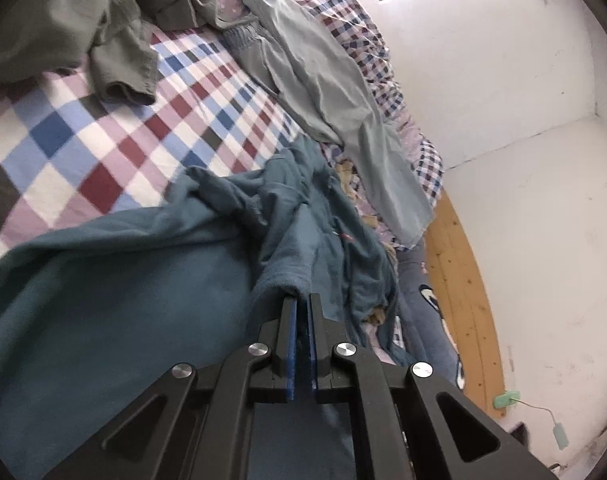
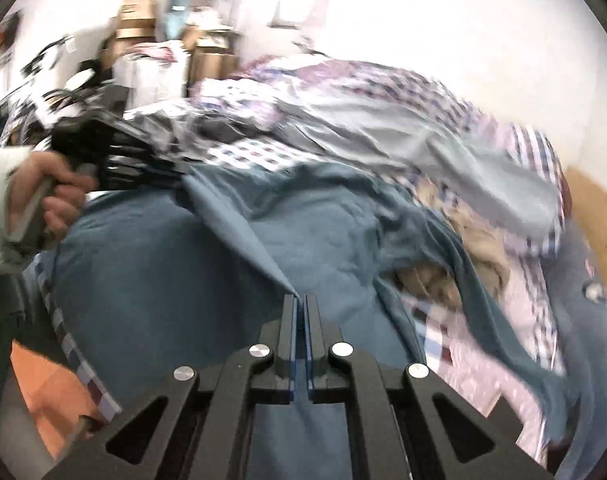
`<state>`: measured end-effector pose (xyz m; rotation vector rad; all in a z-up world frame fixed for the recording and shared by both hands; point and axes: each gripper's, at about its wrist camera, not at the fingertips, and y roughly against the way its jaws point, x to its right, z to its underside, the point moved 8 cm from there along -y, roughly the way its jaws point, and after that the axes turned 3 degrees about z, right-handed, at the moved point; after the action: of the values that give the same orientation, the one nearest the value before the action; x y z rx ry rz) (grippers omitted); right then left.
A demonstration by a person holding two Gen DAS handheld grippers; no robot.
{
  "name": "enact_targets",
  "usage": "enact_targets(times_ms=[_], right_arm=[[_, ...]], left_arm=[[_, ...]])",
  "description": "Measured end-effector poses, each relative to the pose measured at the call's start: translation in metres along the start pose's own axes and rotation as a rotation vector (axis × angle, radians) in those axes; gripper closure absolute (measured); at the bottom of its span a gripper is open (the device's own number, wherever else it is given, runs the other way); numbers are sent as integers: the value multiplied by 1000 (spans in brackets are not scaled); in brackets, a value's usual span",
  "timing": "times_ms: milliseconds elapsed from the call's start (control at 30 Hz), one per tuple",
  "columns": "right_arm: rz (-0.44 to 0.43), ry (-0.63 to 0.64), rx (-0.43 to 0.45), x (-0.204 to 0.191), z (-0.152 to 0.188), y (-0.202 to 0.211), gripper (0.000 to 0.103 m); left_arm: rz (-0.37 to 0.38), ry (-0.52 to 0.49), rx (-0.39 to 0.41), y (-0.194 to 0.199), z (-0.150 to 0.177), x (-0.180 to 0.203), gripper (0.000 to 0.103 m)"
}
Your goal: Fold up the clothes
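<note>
The teal garment (image 1: 103,280) is held by both grippers at once, and it lies spread over the near part of the bed. The left gripper (image 1: 301,300) has its fingers closed on a thick, bunched fold of the teal cloth, which looks like a sleeve end or a hem. The right gripper (image 2: 300,300) has its fingers closed on a thin, sharp corner of the same cloth, and from there a tight crease runs up toward the left gripper (image 2: 115,160) and the person's hand (image 2: 51,196). I think the step now is to stretch the garment flat before the first fold. To do it well, both grips should stay firm, the two held points should be pulled apart evenly and kept at one height, and the loose part on the right, which is crumpled and hangs toward the bed edge, should be drawn back onto the bed. The right view is blurred, so fine detail there is not sure. The bed has a checked sheet (image 1: 103,140) in blue, red, white and lilac. Further on it lie a grey-green garment (image 1: 63,20) and a pale grey garment (image 1: 323,92), both unfolded. Beside the bed are a wooden frame (image 1: 459,280), white walls, and cardboard boxes (image 2: 135,20) in the far corner.
</note>
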<state>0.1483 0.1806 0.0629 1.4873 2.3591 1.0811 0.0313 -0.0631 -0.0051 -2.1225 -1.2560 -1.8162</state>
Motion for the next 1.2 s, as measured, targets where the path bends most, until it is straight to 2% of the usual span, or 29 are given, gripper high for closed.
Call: enact_targets(times_ms=[67, 133, 267, 333, 400, 433, 500, 533, 567, 600, 667, 800, 900, 967, 1100, 1200], right_arm=[[-109, 85, -16, -31, 0, 1, 102], [-246, 171, -80, -67, 14, -3, 102], [-445, 260, -197, -120, 36, -13, 98], [-493, 263, -227, -127, 40, -15, 98], [-540, 222, -221, -123, 35, -15, 98], [-550, 198, -208, -120, 32, -13, 98], [-574, 133, -163, -107, 22, -7, 91], [-580, 96, -134, -99, 17, -2, 79], [-569, 53, -95, -87, 13, 3, 62], [-553, 6, -57, -76, 8, 6, 56], [-480, -119, -11, -49, 1, 0, 42], [-327, -346, -82, 7, 18, -24, 41], [-212, -474, -126, 43, 36, -37, 41], [-181, -538, -118, 60, 39, -36, 41], [-130, -614, -101, 80, 45, -35, 41], [-115, -621, -102, 82, 47, -38, 41]], left_arm=[[-45, 9, 6, 3, -2, -8, 100], [-99, 19, 21, 8, -7, -19, 99], [-201, 19, 43, 19, -10, -34, 98], [-243, 3, 43, 23, -10, -38, 92], [-273, -29, 52, 27, -9, -37, 79], [-281, -51, 58, 29, -8, -34, 75], [-303, -134, 78, 34, -5, -22, 62], [-314, -176, 88, 37, -4, -15, 59], [-317, -227, 91, 37, 1, -6, 54], [-319, -277, 94, 38, 6, 3, 49], [-313, -382, 70, 36, 26, 24, 47], [-271, -598, -72, 7, 97, 61, 46], [-248, -805, -195, -22, 166, 88, 46], [-257, -946, -251, -38, 206, 101, 46], [-321, -1127, -249, -61, 247, 114, 46], [-379, -1144, -232, -73, 247, 108, 46]])
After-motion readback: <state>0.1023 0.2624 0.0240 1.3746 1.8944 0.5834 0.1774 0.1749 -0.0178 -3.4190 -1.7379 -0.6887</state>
